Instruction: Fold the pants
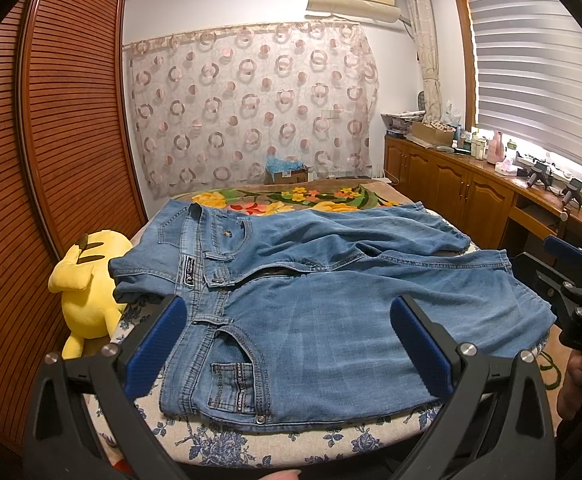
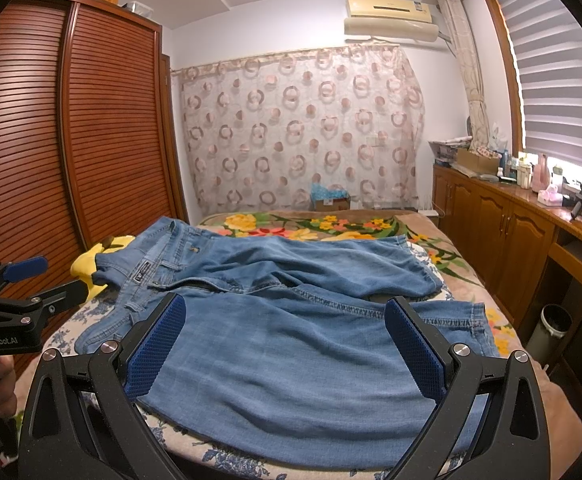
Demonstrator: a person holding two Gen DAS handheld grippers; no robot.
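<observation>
A pair of blue denim pants [image 1: 315,320] lies spread flat across the bed, waistband to the left, legs running right; it also shows in the right wrist view [image 2: 291,352]. My left gripper [image 1: 287,312] is open and empty, hovering over the near hip and pocket by the waistband. My right gripper [image 2: 287,312] is open and empty, hovering over the near leg toward its hem. The right gripper also shows at the right edge of the left wrist view [image 1: 571,276]; the left gripper shows at the left edge of the right wrist view [image 2: 23,280].
A yellow plush toy [image 1: 87,288] sits at the bed's left edge beside the waistband. A wooden louvred wardrobe [image 1: 51,140] stands on the left. A wooden cabinet with bottles [image 1: 471,168] runs along the right. The floral bed cover [image 1: 291,440] shows at the near edge.
</observation>
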